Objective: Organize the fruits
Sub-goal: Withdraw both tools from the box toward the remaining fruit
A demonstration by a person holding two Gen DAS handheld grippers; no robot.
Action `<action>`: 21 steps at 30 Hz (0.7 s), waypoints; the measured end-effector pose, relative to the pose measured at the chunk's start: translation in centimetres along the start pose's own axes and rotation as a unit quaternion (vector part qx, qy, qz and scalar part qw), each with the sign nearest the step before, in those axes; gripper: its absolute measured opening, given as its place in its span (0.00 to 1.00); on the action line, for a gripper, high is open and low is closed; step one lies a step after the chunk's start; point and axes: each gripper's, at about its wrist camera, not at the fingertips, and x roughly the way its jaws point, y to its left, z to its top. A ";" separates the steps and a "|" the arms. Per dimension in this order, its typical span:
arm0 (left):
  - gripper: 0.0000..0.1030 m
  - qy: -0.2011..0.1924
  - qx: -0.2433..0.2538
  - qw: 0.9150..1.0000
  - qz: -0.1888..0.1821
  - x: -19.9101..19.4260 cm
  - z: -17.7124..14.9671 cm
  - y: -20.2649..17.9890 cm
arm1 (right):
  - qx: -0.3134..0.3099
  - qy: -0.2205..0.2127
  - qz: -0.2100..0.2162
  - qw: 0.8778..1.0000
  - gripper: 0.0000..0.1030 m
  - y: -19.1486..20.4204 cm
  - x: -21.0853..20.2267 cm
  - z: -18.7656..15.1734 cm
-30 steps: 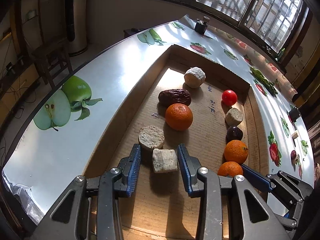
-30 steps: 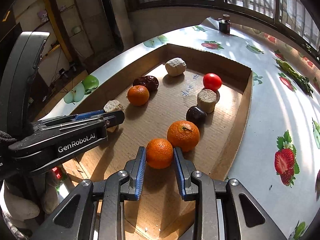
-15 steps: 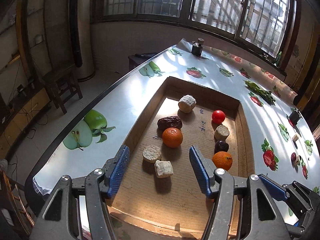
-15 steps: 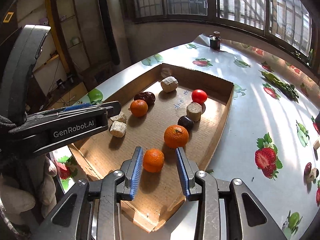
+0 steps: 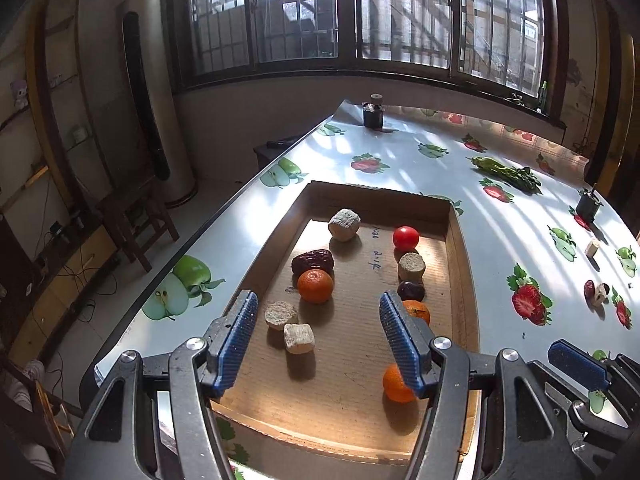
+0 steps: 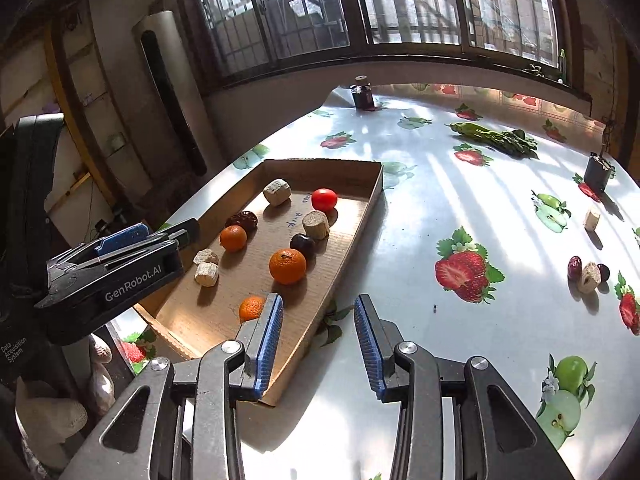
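Both grippers have just let go and lifted away. Left gripper [image 5: 318, 340] — jaws wide, empty; its beige block [image 5: 299, 338] now lies free, lower centre of the cardboard tray [image 5: 464, 280]. Right gripper [image 6: 318, 342] — jaws opening, empty; its small orange [image 6: 251, 308] sits at the tray's near end. Two rows look complete. Loose pieces [image 6: 586, 274] at far right remain; nothing obstructs.

a shallow brown corrugated cardboard tray [image 5: 464, 280] at the frame's centre is holding round orange mandarins [image 5: 315, 286], a glossy red tomato [image 5: 405, 237], dark maroon wrinkled dates [image 5: 312, 261] and pale beige speckled chunks [image 5: 299, 338]. under it, a white glossy tablecloth [image 6: 420, 208] is showing printed red strawberries and green apples. blue ribbed pads [image 5: 236, 344] are lining the dark grey gripper fingers along the lower edge.
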 end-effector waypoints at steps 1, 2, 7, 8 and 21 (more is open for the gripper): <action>0.61 -0.001 0.002 1.000 0.000 -0.2 0.0 -0.2 | 0.001 -0.001 0.001 1.000 0.39 -0.2 -0.1 0.0; 0.61 -0.002 0.004 1.000 -0.001 -0.3 0.0 -0.3 | 0.002 -0.002 0.002 1.000 0.39 -0.2 -0.3 -0.1; 0.61 -0.005 0.012 1.000 -0.002 -1.1 -0.1 -1.1 | 0.005 -0.007 0.004 1.000 0.40 -0.5 -0.9 -0.5; 0.62 -0.005 0.013 1.000 -0.003 -1.1 -0.1 -1.2 | 0.007 -0.008 0.004 1.000 0.40 -0.6 -1.0 -0.6; 0.65 -0.011 0.050 0.999 -0.005 -1.8 -0.4 -4.4 | 0.040 -0.013 0.004 0.999 0.41 -3.4 -1.7 -1.3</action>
